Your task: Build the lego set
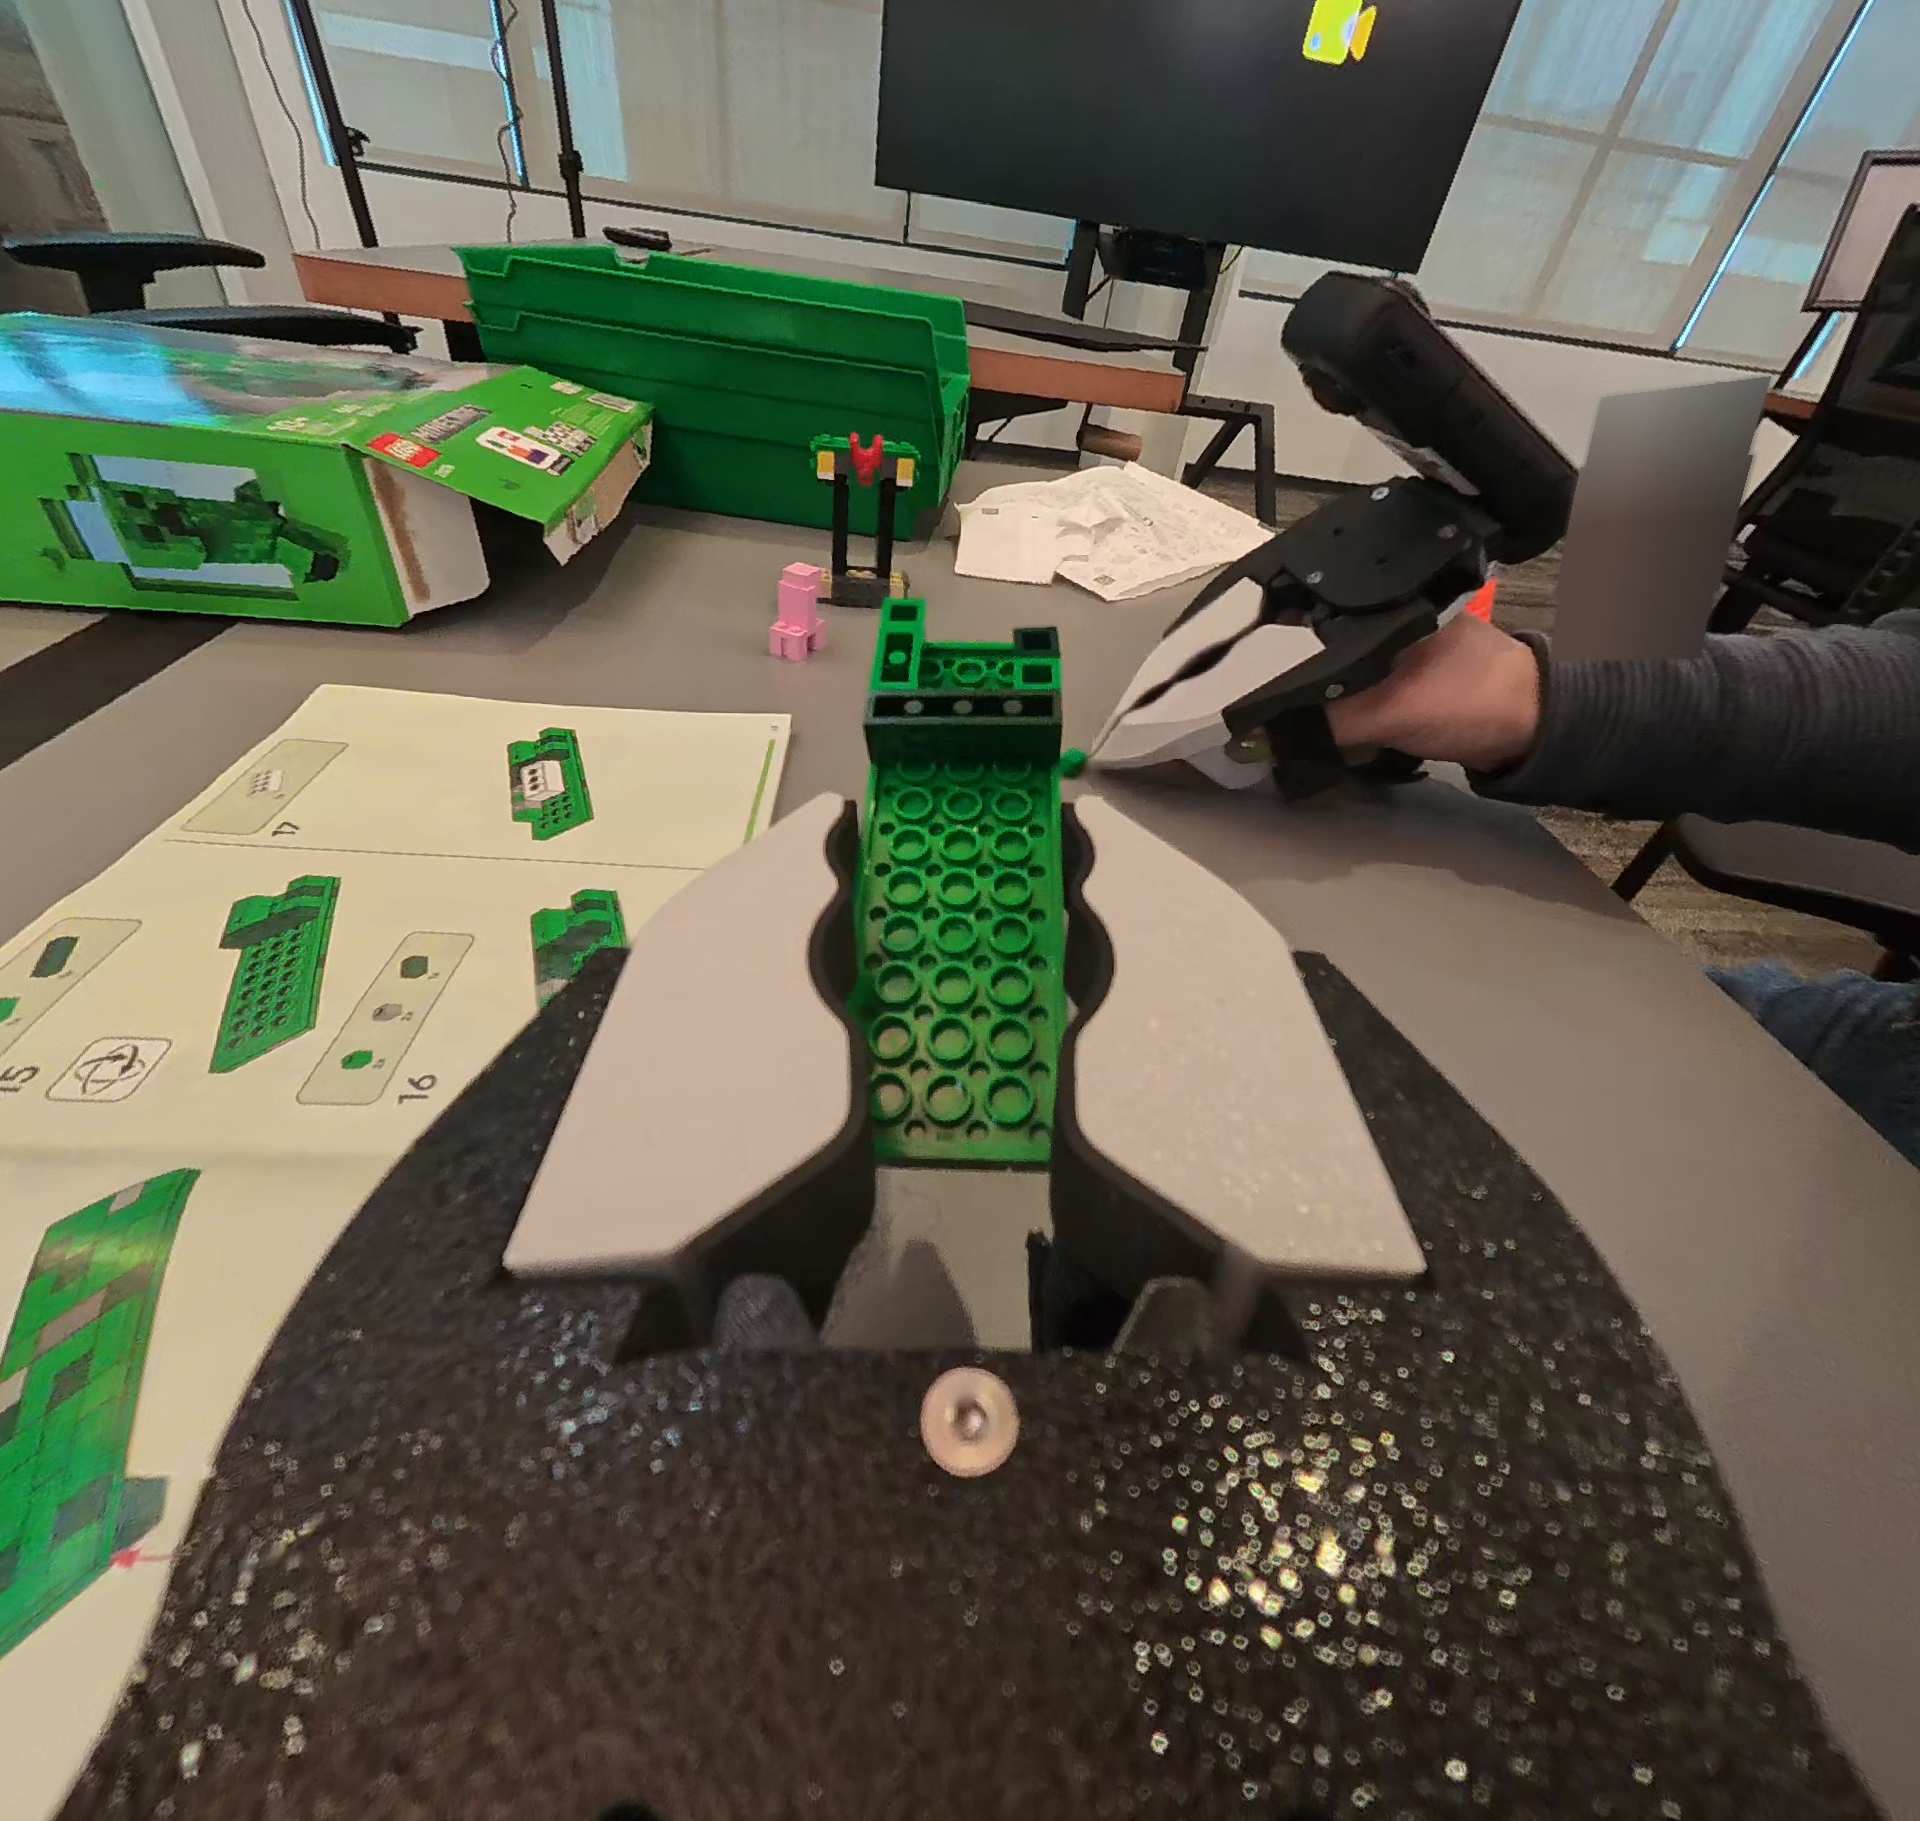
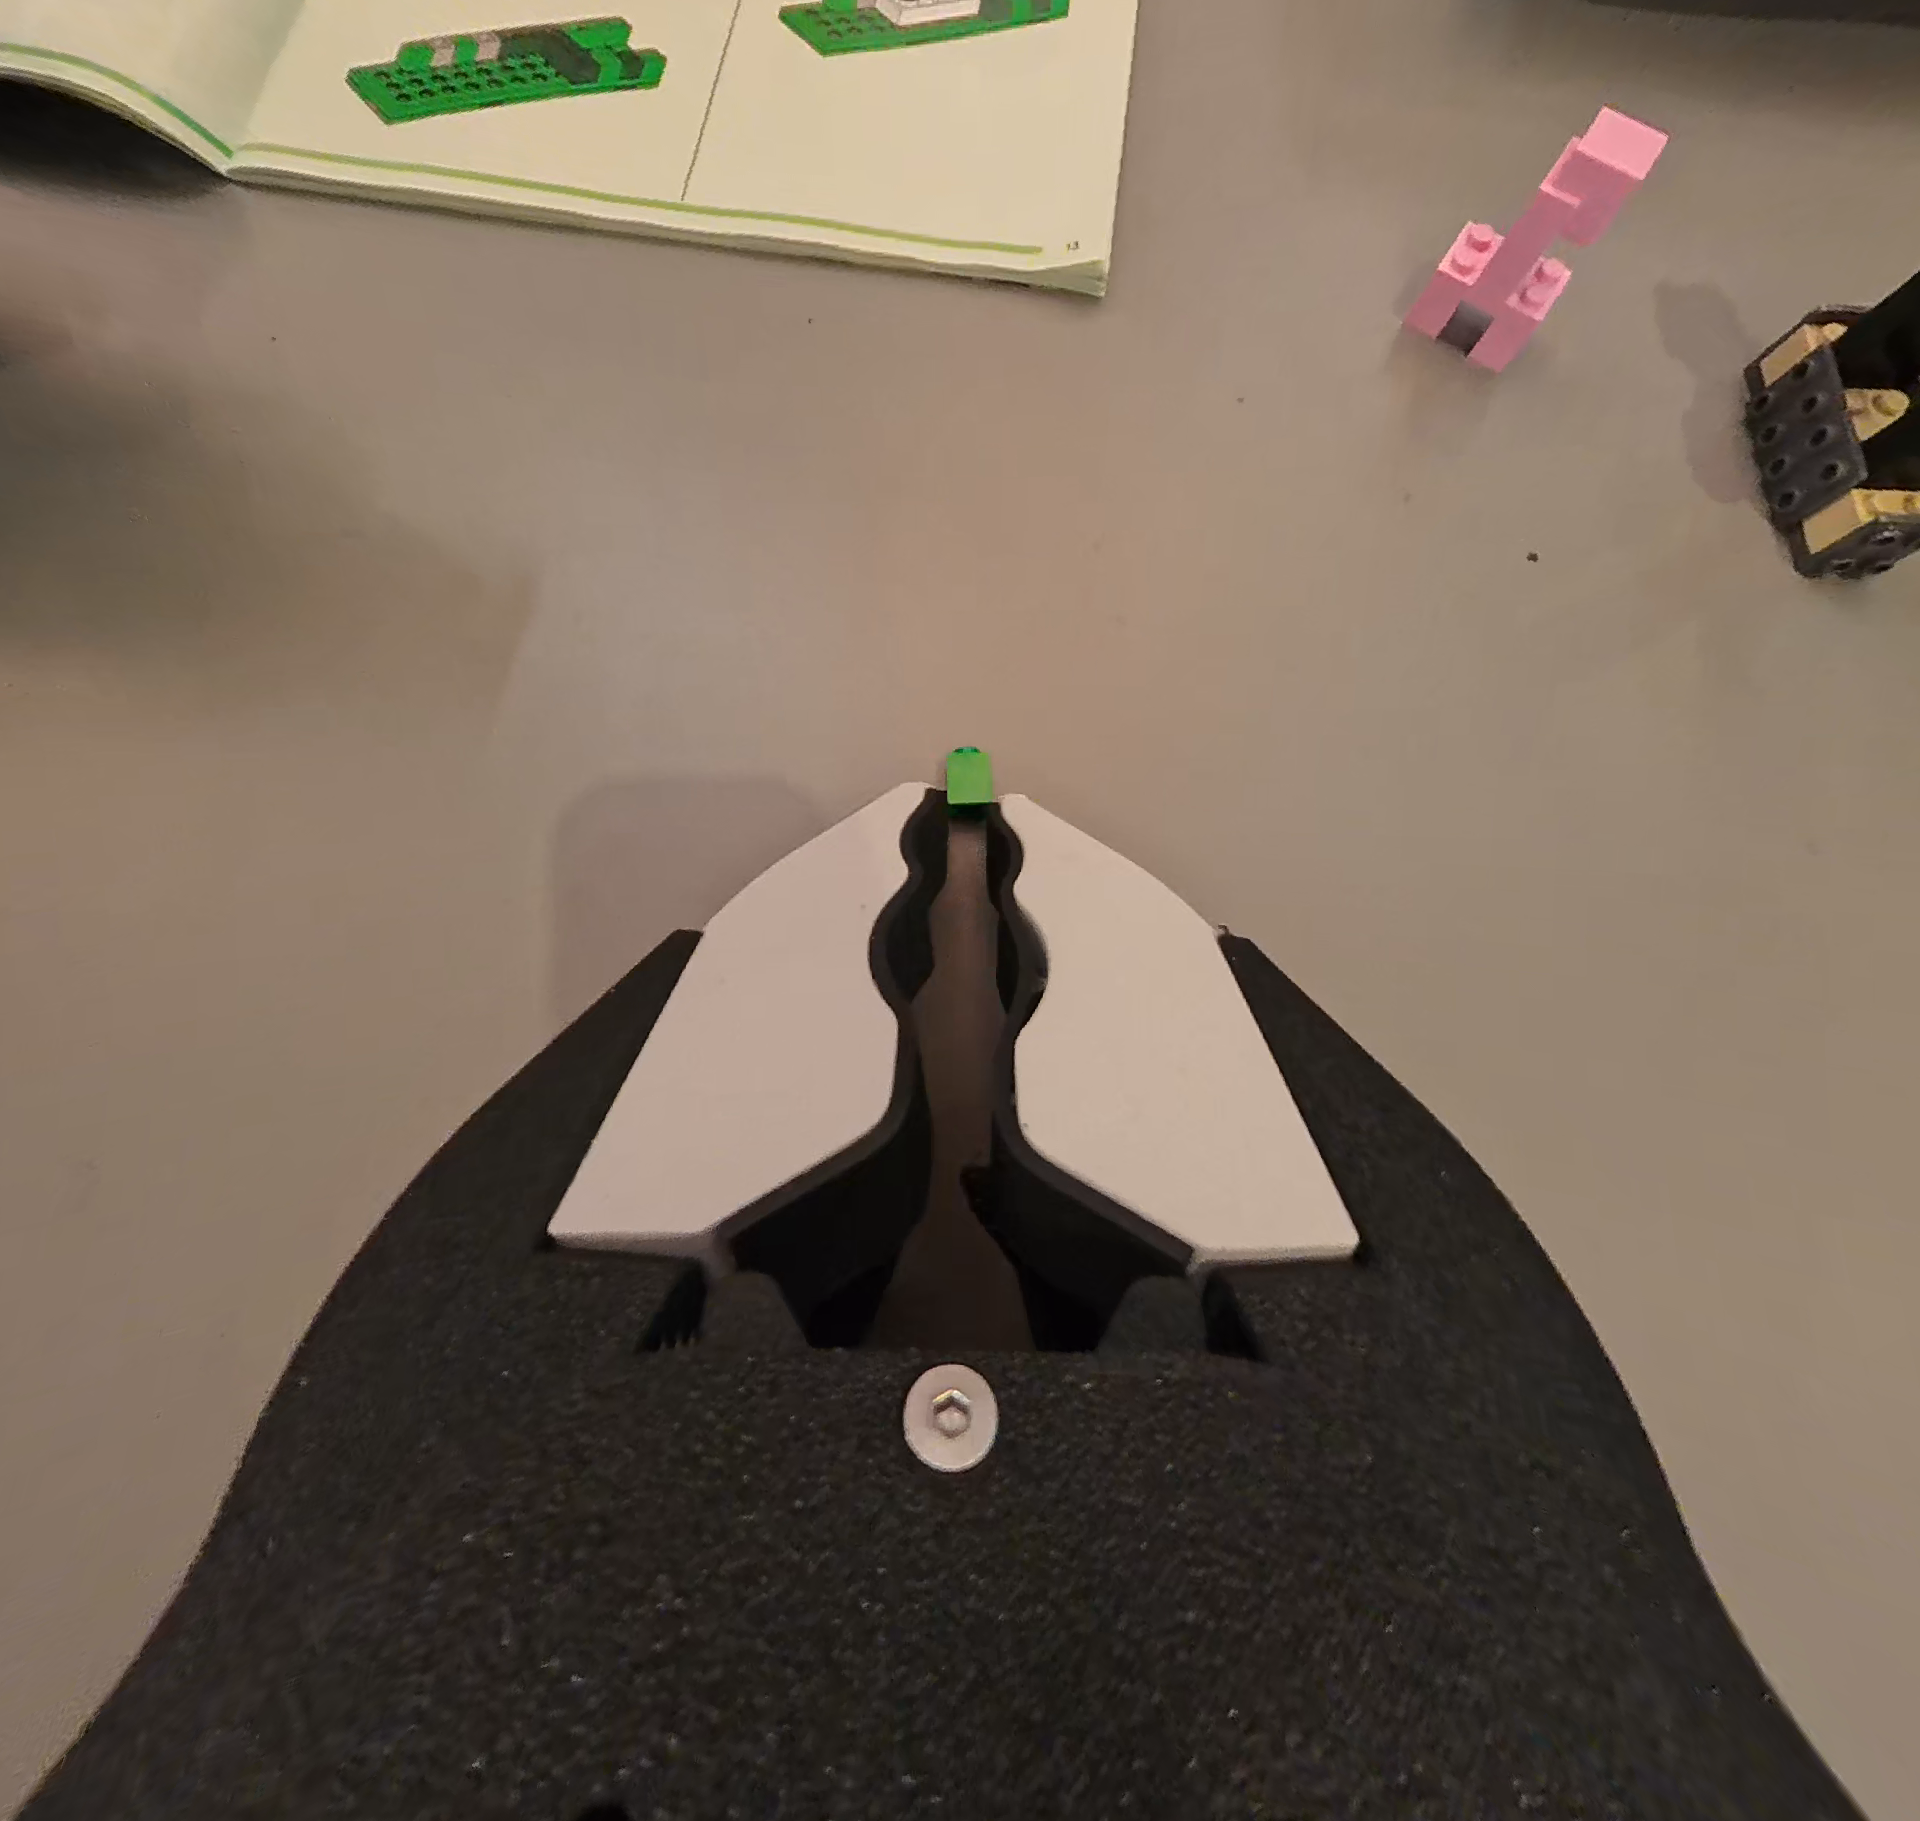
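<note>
The left gripper (image 1: 961, 940) is clamped on the long green lego plate (image 1: 961, 950), held underside up above the grey table (image 1: 1351, 940). The right gripper (image 2: 968, 803) pinches a tiny green brick (image 2: 968, 782) at its fingertips, just beside the plate's far right corner. The open instruction booklet (image 1: 364, 888) lies to the left, and a pink lego figure (image 1: 798, 614) stands farther away.

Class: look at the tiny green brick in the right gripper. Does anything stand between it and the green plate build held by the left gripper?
Nothing visible does. The tiny green brick, pinched at the right gripper tips, sits beside the studded green plate build clamped in the left gripper.
</note>
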